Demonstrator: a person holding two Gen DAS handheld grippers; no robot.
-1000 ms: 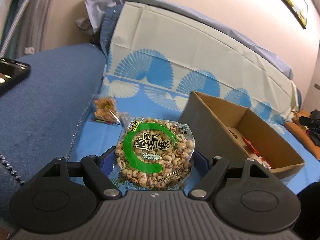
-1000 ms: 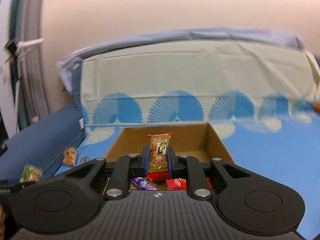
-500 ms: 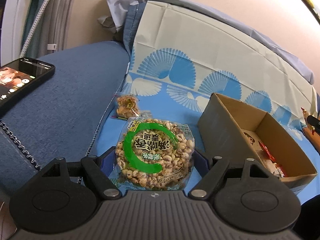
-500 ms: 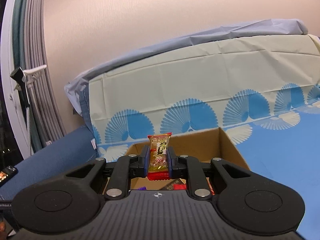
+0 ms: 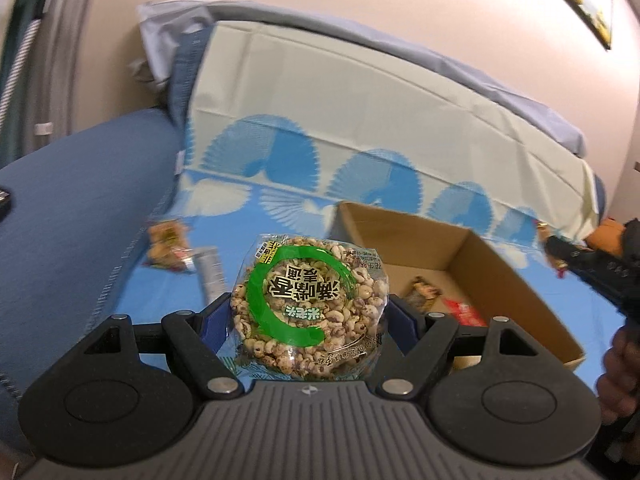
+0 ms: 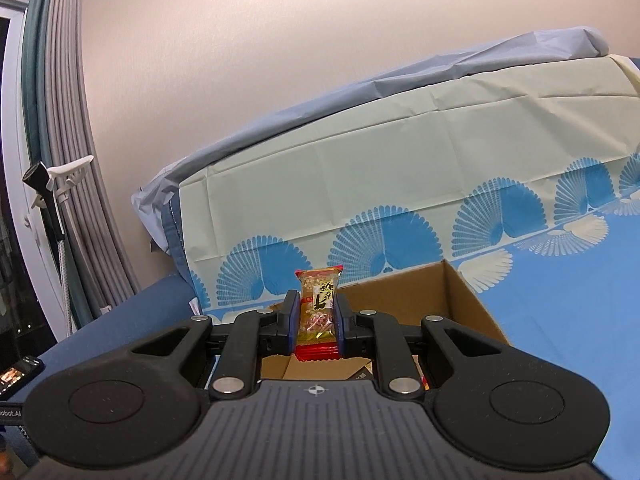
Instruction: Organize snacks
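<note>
Carrying two packets toward the cardboard box (image 5: 460,256), which sits on the blue fan-print bed cover (image 5: 280,200).

Step in hand, as I judge it: drop both snacks into the box. To do it well, I want each claw brought over the open top before letting go, clear of the near wall, so the packet falls inside and does not catch the rim. The round puffed-grain pack (image 5: 310,308) is wide and light; I would lower it flat and release low so it does not slide off the wrappers already in the box. One claw at a time seems safer, since the opening is not large and the two could collide over it.

Left claw (image 5: 308,316): jaws spread wide, blue pads pressing both sides of the puffed-grain pack, which is held off the bed, beside the box's left wall rather than over the opening.

Right claw (image 6: 318,320): jaws nearly together, pinching the small red-and-gold snack bar (image 6: 319,312) upright by its long edges. It hangs at the box's near edge, with the cardboard interior showing just below and beyond the fingers.

Left to do: two loose packets (image 5: 168,248) lie on the bed cover left of the box. A few wrappers (image 5: 460,312) already lie on the box floor.
</note>
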